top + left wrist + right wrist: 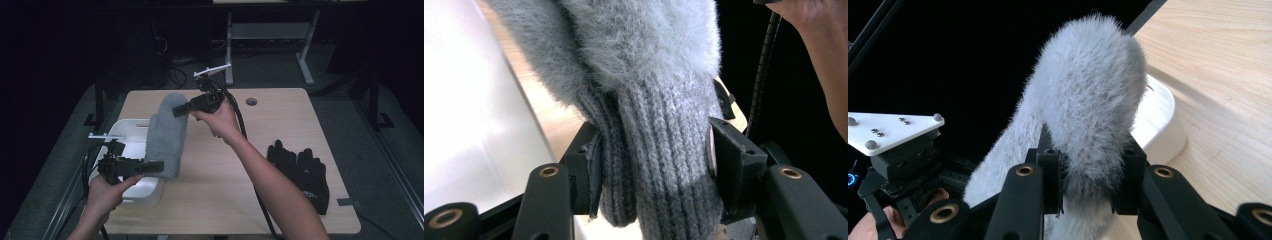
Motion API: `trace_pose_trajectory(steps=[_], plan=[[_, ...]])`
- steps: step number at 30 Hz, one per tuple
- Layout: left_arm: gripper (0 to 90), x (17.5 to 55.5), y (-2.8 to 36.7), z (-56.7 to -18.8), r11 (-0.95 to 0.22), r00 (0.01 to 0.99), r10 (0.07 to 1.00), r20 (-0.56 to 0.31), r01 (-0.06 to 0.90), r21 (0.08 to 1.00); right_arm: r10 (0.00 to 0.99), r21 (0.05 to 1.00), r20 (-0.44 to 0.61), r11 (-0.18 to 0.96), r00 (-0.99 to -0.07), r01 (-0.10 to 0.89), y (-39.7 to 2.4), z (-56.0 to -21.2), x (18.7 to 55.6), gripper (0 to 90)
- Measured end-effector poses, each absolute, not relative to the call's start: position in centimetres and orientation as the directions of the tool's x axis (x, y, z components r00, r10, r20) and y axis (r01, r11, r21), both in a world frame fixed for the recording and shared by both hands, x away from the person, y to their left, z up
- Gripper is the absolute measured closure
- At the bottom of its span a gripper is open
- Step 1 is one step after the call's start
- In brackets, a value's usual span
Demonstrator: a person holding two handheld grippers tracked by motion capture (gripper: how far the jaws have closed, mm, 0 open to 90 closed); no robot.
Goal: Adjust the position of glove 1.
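Note:
A fluffy grey mitten point(167, 132) hangs stretched between both grippers above the left of the table. My left gripper point(156, 167) is shut on its ribbed knit cuff point(659, 165), whose wool is squeezed between the two black pads point(731, 160). Higher and farther back, my right gripper point(180, 110) is shut on the mitten's furry fingertip end point(1088, 120). The mitten point(1083, 125) rises between that gripper's jaws, and the left gripper's white plate point(890, 130) shows beyond it.
A white bin point(125, 145) stands at the table's left edge, partly under the mitten. A pair of black gloves point(300, 172) lies on the right of the wooden table point(280, 120). A desk frame stands on the dark floor behind.

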State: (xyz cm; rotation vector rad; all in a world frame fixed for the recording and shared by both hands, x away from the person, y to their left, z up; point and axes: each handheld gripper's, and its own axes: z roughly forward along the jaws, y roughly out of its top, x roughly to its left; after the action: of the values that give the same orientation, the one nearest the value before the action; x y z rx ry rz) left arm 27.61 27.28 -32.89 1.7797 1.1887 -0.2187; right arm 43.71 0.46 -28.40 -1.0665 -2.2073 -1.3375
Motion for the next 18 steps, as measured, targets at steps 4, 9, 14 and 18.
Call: trace_pose_trajectory(steps=[4, 9, 14, 18], plan=[[45.1, 27.5, 28.0, -32.8, -0.062, 0.505, 0.625, -0.596, 0.793, 0.606, 0.415, 0.605, 0.626, 0.277, -0.66, 0.747, 1.4, -28.2, 43.8, 71.5], [45.1, 27.4, 28.8, -32.7, -0.054, 0.499, 0.63, -0.594, 0.792, 0.608, 0.407, 0.601, 0.633, 0.278, -0.659, 0.749, 2.2, -28.1, 43.9, 71.5], [45.1, 27.3, 29.6, -32.4, -0.049, 0.495, 0.634, -0.594, 0.792, 0.608, 0.403, 0.599, 0.636, 0.279, -0.658, 0.75, 3.1, -27.9, 44.0, 71.5], [45.1, 27.2, 30.3, -32.2, -0.054, 0.499, 0.639, -0.586, 0.789, 0.613, 0.398, 0.604, 0.636, 0.277, -0.661, 0.748, 3.7, -27.7, 44.0, 71.5]])
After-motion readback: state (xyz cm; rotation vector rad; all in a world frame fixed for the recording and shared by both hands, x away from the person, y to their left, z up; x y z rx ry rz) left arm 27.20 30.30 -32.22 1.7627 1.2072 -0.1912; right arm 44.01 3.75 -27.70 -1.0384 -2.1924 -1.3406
